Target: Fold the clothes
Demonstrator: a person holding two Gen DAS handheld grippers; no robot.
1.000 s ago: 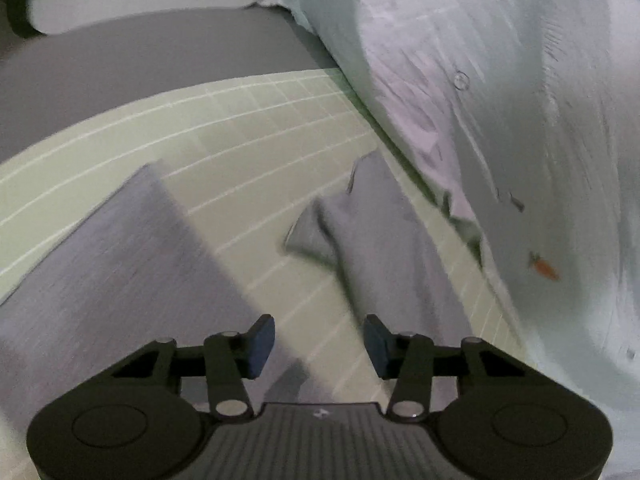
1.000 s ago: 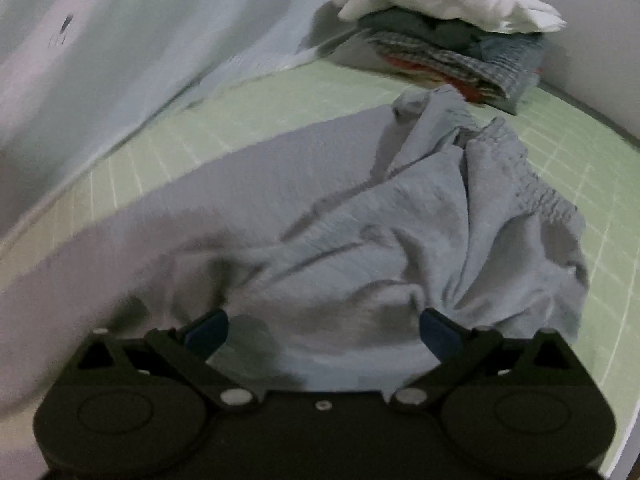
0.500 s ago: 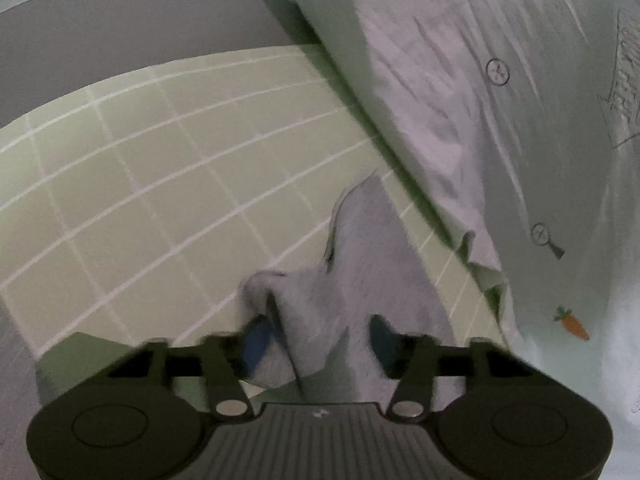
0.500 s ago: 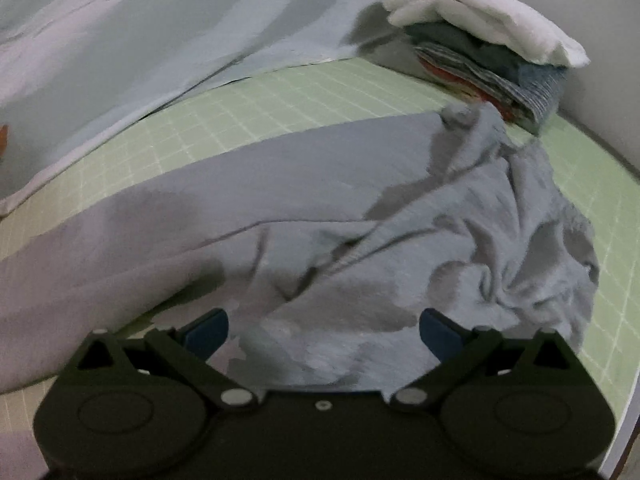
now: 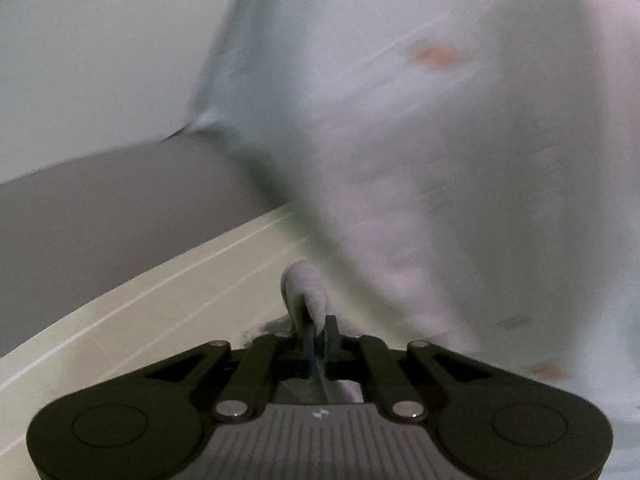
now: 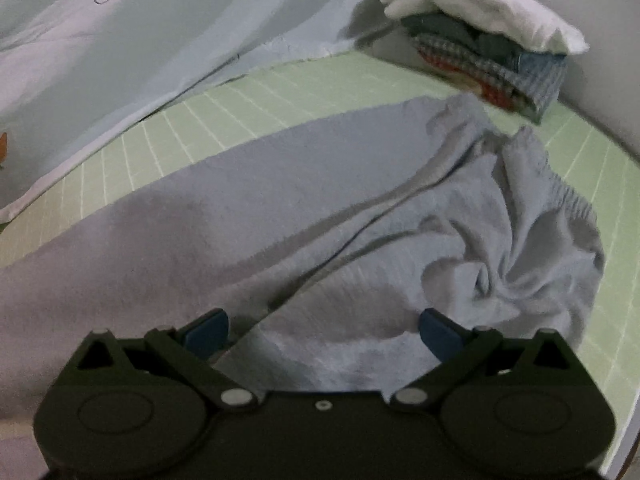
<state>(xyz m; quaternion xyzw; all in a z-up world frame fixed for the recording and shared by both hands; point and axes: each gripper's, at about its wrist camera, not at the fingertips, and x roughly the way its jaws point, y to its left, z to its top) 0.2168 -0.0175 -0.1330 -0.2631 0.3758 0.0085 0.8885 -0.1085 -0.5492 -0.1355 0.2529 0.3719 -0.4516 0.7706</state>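
Pinching a corner of the grey garment (image 5: 306, 292) in our left claw (image 5: 318, 338), clamped tight on the fabric. Our right claw (image 6: 323, 326) hangs released over the rest of it (image 6: 280, 216), spread crumpled on the green grid mat (image 6: 304, 88) near a folded stack (image 6: 484, 48).
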